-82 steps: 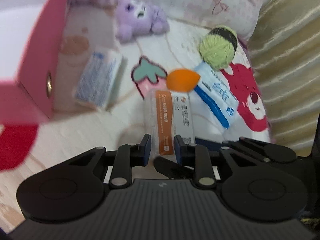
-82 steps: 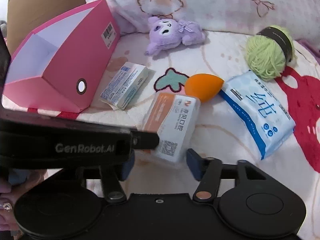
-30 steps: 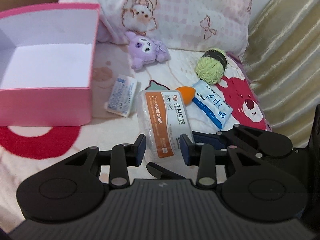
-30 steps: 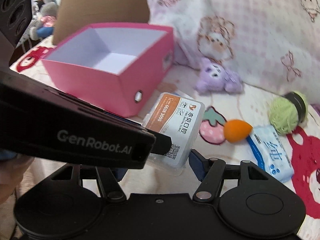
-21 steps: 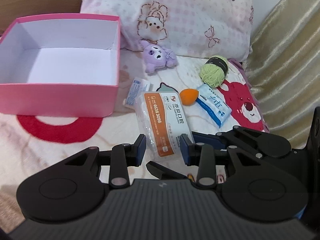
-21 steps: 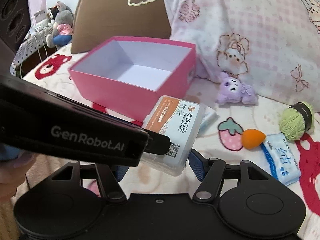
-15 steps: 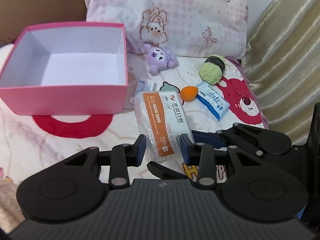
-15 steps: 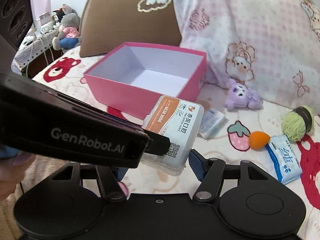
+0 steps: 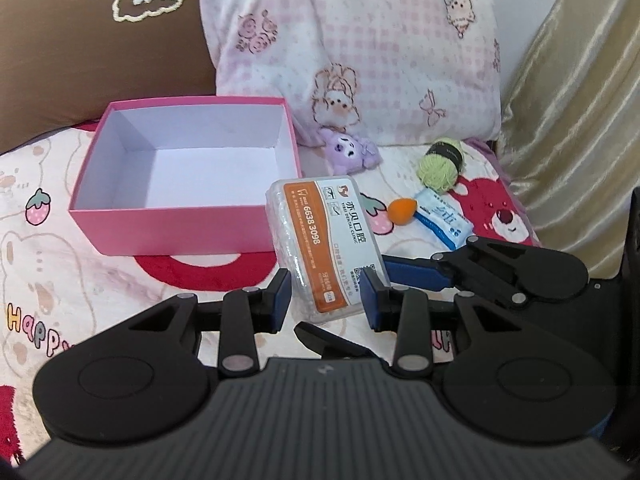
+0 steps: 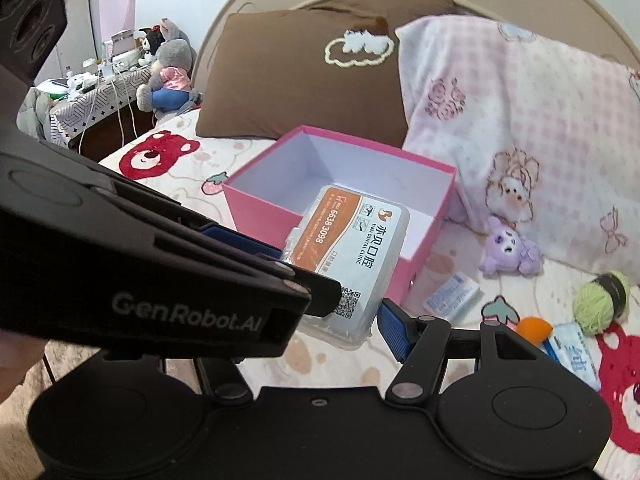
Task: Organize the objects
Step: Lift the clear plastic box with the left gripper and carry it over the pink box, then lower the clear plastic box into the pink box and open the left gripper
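A clear plastic box with an orange and white label [image 9: 328, 240] hangs in the air above the bedspread. My left gripper [image 9: 326, 304] is shut on its near end, a blue pad pressed on each side. My right gripper [image 10: 318, 320] grips the same clear box [image 10: 352, 248]; one blue fingertip [image 10: 390, 326] shows at its right edge, and the other is hidden behind the left gripper's arm [image 10: 180, 280]. In the left wrist view a finger [image 9: 412, 272] of the right gripper meets the box from the right. The open, empty pink box [image 9: 180, 236] [image 10: 260, 216] stands just beyond.
On the bedspread to the right lie a purple plush [image 9: 350, 154], a green yarn ball [image 9: 440, 164], an orange sponge [image 9: 402, 210], a blue-white tissue pack [image 9: 444, 218] and a small blue-white carton [image 10: 452, 294]. Brown [image 9: 80, 48] and pink [image 9: 360, 48] pillows stand behind; a gold curtain [image 9: 580, 100] closes the right.
Both grippers have risen and drawn back with the clear box held between them. The pink box and the loose items now look smaller and farther off.
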Demonstrator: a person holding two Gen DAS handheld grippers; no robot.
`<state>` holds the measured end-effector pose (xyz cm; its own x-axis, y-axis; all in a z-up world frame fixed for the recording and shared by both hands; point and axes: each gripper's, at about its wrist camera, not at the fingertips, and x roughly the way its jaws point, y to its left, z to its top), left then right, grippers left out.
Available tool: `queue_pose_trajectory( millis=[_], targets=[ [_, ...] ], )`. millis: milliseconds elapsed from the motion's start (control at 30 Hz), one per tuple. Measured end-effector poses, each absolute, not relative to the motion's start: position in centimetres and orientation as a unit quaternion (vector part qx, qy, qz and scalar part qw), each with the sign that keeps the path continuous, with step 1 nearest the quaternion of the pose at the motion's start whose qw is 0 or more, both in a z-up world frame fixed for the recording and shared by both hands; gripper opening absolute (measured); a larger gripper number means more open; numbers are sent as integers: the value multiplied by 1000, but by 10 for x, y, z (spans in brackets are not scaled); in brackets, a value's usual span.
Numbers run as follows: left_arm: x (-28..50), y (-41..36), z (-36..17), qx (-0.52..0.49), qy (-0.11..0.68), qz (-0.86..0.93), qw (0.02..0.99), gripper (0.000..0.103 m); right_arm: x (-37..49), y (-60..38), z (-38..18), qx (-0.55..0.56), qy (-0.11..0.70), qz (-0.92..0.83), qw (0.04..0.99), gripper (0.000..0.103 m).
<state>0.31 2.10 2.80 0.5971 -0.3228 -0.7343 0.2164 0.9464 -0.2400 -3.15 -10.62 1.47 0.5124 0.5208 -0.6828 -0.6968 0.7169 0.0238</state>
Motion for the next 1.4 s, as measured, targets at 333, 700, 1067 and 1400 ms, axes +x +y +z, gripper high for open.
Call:
queue_pose_trajectory(
  millis=[333,700,1067,1400],
  targets=[
    [32,50,32,-85,417,-143,893,35,-10,-78,19,-113,343,354,863,67],
    [78,90,21,-135,424,-134,886,35,23,-42,16,-123,344,364,857,67],
    [115,121,0,-171,418,-97,887,35,60,-5,3,-127,360,377,844,67],
    [162,130,-21,-183,418,-81,886,35,111,17,-14,-115,394,376,831,67]
  ],
)
